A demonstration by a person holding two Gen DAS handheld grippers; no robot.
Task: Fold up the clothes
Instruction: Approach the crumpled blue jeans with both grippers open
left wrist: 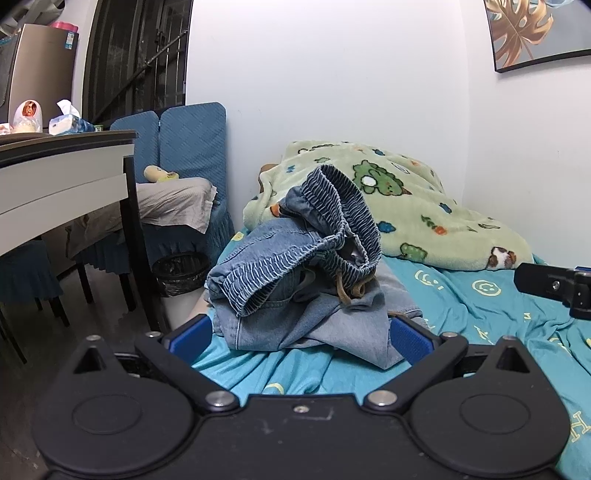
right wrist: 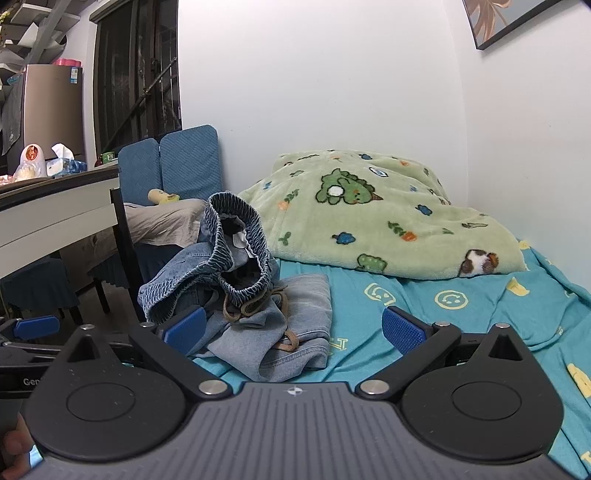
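Jeans sit crumpled in a heap on the teal bedsheet, just in front of the green blanket. Left gripper is spread wide around the heap's near edge, right gripper gapes too, both holding nothing.

The bed with a turquoise sheet stands in the corner of white walls. Left of the bed there are blue chairs, a white table and a dark window. Above the bed hangs a picture.
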